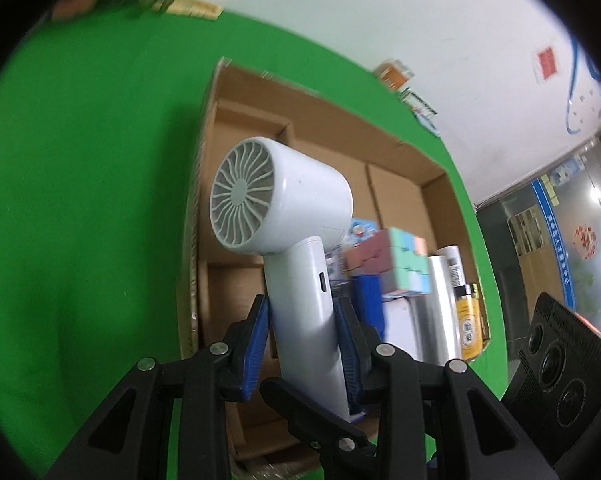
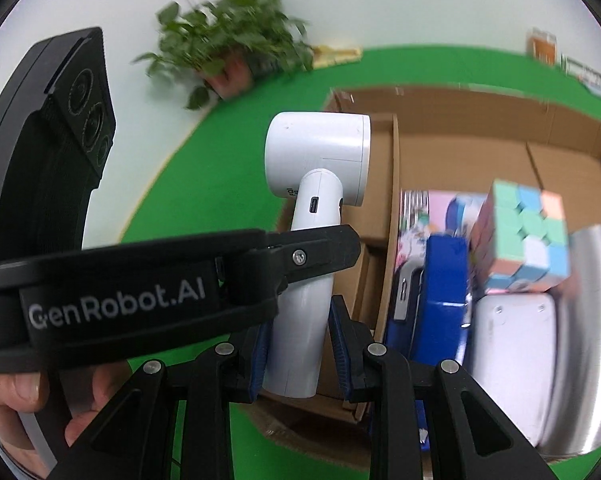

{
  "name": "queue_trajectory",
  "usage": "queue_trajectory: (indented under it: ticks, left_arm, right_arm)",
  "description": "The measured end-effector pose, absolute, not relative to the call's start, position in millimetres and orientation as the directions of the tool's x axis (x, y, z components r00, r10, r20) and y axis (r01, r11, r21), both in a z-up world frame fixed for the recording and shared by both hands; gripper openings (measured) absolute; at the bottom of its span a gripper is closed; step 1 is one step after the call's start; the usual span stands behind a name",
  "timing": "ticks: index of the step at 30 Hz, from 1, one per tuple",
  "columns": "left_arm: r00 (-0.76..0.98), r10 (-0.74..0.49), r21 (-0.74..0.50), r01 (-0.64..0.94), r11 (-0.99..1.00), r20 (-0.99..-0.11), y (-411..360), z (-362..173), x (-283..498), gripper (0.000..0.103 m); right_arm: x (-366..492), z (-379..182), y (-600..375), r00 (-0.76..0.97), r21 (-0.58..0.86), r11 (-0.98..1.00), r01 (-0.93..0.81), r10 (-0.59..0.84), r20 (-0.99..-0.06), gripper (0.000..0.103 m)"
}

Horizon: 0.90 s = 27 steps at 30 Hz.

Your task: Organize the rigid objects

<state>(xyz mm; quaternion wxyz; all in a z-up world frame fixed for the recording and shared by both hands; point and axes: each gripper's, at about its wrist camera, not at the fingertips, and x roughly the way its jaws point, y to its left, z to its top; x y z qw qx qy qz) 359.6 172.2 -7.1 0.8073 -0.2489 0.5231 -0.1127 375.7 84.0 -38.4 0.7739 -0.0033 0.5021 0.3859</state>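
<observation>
A white handheld fan (image 1: 284, 196) with a grey grille and a straight handle stands upright above the left side of a cardboard box (image 1: 400, 148). Both grippers grip its handle. In the left wrist view my left gripper (image 1: 302, 312) is shut on the handle, its blue pads (image 1: 260, 332) pressed against both sides. In the right wrist view my right gripper (image 2: 298, 324) is shut on the lower handle of the fan (image 2: 316, 152). The left gripper (image 2: 312, 252) crosses in front there, clamped higher on the handle. A hand (image 2: 16, 396) holds it.
The box (image 2: 460, 100) has cardboard dividers. Its right part holds a pastel puzzle cube (image 2: 520, 236), a blue case (image 2: 444, 280), a white box (image 2: 512, 352), a silver cylinder (image 2: 592, 320) and a yellow lighter (image 1: 470, 324). A potted plant (image 2: 236, 48) stands at the far edge of the green table (image 1: 80, 200).
</observation>
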Motion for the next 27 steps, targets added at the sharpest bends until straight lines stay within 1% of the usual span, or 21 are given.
queue_trajectory:
  ticks: [1, 2, 3, 4, 6, 7, 8, 9, 10, 11, 12, 13, 14, 16, 18, 19, 21, 23, 27]
  left_arm:
    - [0.419, -0.436, -0.513, -0.085, 0.854, -0.796, 172, -12, 361, 0.033]
    - [0.408, -0.42, -0.496, -0.095, 0.863, -0.811, 171, -16, 363, 0.033]
    - [0.413, -0.401, -0.479, -0.102, 0.872, -0.818, 170, -16, 362, 0.032]
    - [0.425, -0.378, -0.463, -0.115, 0.879, -0.822, 170, -13, 360, 0.032]
    - [0.481, -0.331, -0.448, -0.149, 0.881, -0.812, 174, 2, 352, 0.035]
    - [0.52, -0.295, -0.432, -0.164, 0.887, -0.802, 176, 14, 346, 0.043]
    - [0.557, -0.258, -0.414, -0.173, 0.894, -0.79, 175, 24, 339, 0.049]
    - [0.609, -0.209, -0.388, -0.176, 0.905, -0.765, 171, 41, 328, 0.059]
    - [0.656, -0.172, -0.367, -0.172, 0.914, -0.735, 166, 53, 316, 0.064]
    - [0.718, -0.128, -0.339, -0.158, 0.927, -0.684, 153, 71, 296, 0.066]
    - [0.756, -0.101, -0.319, -0.148, 0.936, -0.647, 144, 80, 284, 0.074]
    - [0.792, -0.064, -0.292, -0.147, 0.945, -0.607, 132, 89, 269, 0.085]
    - [0.826, -0.013, -0.256, -0.16, 0.953, -0.563, 116, 95, 252, 0.086]
    - [0.877, 0.078, -0.177, -0.183, 0.967, -0.475, 77, 97, 214, 0.087]
    - [0.905, 0.095, -0.123, -0.16, 0.979, -0.415, 40, 87, 186, 0.088]
    - [0.907, 0.102, -0.091, -0.152, 0.984, -0.408, 23, 80, 177, 0.088]
    - [0.891, 0.119, -0.041, -0.153, 0.987, -0.437, -6, 60, 159, 0.088]
    - [0.865, 0.126, -0.04, -0.167, 0.985, -0.486, -23, 47, 148, 0.088]
    - [0.852, 0.151, -0.014, -0.182, 0.983, -0.501, -45, 42, 129, 0.088]
  right_arm:
    - [378, -44, 85, 0.188, 0.389, 0.704, -0.594, 0.592, -0.784, 0.026]
    - [379, -48, 86, 0.166, 0.409, 0.7, -0.585, 0.597, -0.785, 0.029]
    - [380, -51, 85, 0.149, 0.423, 0.699, -0.577, 0.599, -0.787, 0.029]
    - [378, -53, 84, 0.147, 0.417, 0.704, -0.575, 0.59, -0.794, 0.032]
    - [373, -49, 74, 0.185, 0.389, 0.708, -0.589, 0.587, -0.789, 0.05]
    - [372, -45, 64, 0.215, 0.378, 0.713, -0.59, 0.59, -0.778, 0.058]
    - [369, -36, 52, 0.253, 0.377, 0.715, -0.588, 0.606, -0.754, 0.073]
    - [362, -26, 36, 0.294, 0.378, 0.712, -0.592, 0.627, -0.721, 0.081]
    - [355, -15, 22, 0.333, 0.366, 0.711, -0.601, 0.639, -0.694, 0.083]
    - [343, -5, 2, 0.397, 0.33, 0.717, -0.615, 0.642, -0.656, 0.086]
    - [333, 1, -12, 0.437, 0.3, 0.72, -0.625, 0.642, -0.63, 0.092]
    - [324, 4, -27, 0.479, 0.267, 0.724, -0.636, 0.642, -0.599, 0.097]
    - [311, 4, -47, 0.528, 0.227, 0.733, -0.642, 0.636, -0.563, 0.102]
    - [300, 0, -80, 0.603, 0.143, 0.77, -0.622, 0.587, -0.54, 0.102]
    - [292, -11, -109, 0.672, 0.056, 0.817, -0.574, 0.51, -0.537, 0.102]
    - [286, -13, -123, 0.695, 0.034, 0.832, -0.554, 0.484, -0.532, 0.102]
    - [281, -20, -156, 0.732, 0.015, 0.865, -0.502, 0.435, -0.524, 0.102]
    - [276, -23, -181, 0.743, 0.014, 0.878, -0.478, 0.413, -0.526, 0.102]
    - [258, -20, -222, 0.757, 0.011, 0.88, -0.475, 0.415, -0.504, 0.102]
